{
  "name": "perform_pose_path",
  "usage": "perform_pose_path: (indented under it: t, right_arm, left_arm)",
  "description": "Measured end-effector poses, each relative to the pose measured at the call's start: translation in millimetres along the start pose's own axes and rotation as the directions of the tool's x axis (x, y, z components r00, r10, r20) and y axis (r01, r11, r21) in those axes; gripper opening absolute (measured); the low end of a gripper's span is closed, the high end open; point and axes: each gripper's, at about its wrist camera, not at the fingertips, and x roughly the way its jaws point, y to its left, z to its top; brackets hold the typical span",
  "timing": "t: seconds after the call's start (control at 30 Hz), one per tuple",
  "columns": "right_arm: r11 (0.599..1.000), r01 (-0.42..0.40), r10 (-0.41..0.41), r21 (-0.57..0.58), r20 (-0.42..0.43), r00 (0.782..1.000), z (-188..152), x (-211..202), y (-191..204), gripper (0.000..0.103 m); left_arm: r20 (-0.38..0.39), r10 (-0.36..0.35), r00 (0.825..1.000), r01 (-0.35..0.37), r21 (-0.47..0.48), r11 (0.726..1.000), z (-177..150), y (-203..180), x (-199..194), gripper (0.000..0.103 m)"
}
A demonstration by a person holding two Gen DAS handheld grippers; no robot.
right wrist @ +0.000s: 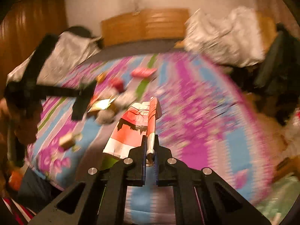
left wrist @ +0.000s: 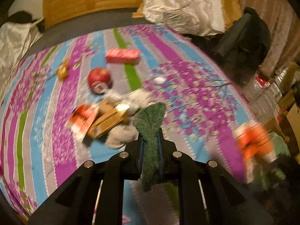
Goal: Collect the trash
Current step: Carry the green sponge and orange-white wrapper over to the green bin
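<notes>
The left gripper (left wrist: pixel 151 140) has its fingers pressed tight on a fuzzy green cloth (left wrist: pixel 151 123). The cloth sticks up past the tips and also hangs down below them.

The right gripper (right wrist: pixel 150 148) pinches a flat red and white wrapper (right wrist: pixel 135 127) by its edge (the sealed edge looks silvery near the tips). The wrapper is lifted off the bed and hangs out to the left of the fingers.

Under both grippers is a bed with a striped sheet (left wrist: pixel 187 75) in purple, blue, grey and green, with little flowers on it.

More trash lies on the bed in a small heap: a flat orange and white box (left wrist: pixel 82 120), a brown cardboard box (left wrist: pixel 110 120) touching it, and soft white crumpled tissues (left wrist: pixel 121 136) next to them. A red apple (left wrist: pixel 99 77) sits a bit past the heap, with something small and clear (left wrist: pixel 98 88) right in front of it. A pink pack (left wrist: pixel 122 56) lies farther back, and a small golden thing (left wrist: pixel 62 70) lies off to the left.

In the left camera, the red and white wrapper shows as a blurry orange shape at the right edge. A wooden headboard (left wrist: pixel 90 1) and a shiny white pillow (left wrist: pixel 183 5) are at the far end of the bed
</notes>
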Motion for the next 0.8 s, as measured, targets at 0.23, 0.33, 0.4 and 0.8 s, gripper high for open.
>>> perform_pose_path:
  t: [0.23,0.33,0.4,0.8]
  right_arm:
    - [0.963,0.237,-0.252,0.125,0.121,0.960,19.2,-108.2,-78.4,0.007]
    - [0.923,0.348,-0.369,0.162,0.126,0.921,13.4,-146.2,-105.7,0.007]
    - [0.896,0.403,-0.428,0.189,0.121,0.896,5.9,-165.7,-122.2,0.007]
    - [0.714,0.601,-0.650,0.359,0.021,0.760,-66.5,-271.0,-220.5,0.007]
  left_arm:
    - [0.064,-0.063,0.996,0.053,0.155,0.987,23.2,-90.8,-13.6,0.012]
    - [0.087,-0.100,0.991,0.077,0.239,0.968,27.2,-138.6,-19.8,0.012]
    - [0.102,-0.126,0.987,0.090,0.298,0.950,29.3,-172.0,-23.8,0.012]
    - [0.086,-0.280,0.956,0.186,0.560,0.807,14.1,-339.1,-35.5,0.012]
